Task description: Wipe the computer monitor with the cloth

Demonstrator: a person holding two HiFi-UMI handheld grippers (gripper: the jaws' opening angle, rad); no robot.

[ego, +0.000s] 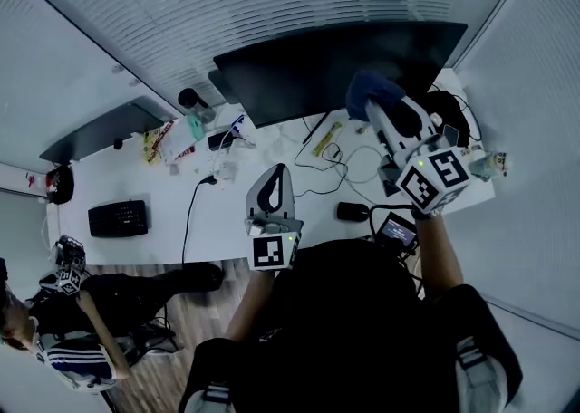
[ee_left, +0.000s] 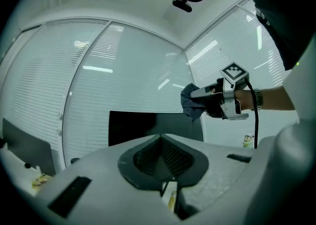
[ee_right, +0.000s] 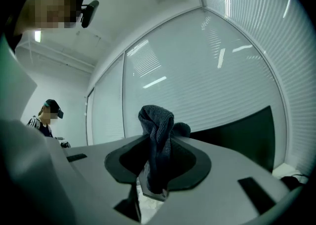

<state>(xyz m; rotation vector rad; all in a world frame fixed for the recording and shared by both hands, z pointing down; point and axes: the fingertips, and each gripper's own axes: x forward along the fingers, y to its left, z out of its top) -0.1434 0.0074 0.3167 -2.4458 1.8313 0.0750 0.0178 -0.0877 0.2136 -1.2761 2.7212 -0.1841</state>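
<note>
white cluttered desk below; left gripper clenched on nothing, so nothing steadies the wide black computer monitor; dark blue bunched cloth, pinched in the right gripper near the screen's top right corner, could slip, letting hard jaws scrape.

You face a white desk that carries the black monitor at its far edge and a second screen at the left. On it you also have a keyboard, loose cables, a small black box, a yellow packet and snack wrappers.
</note>
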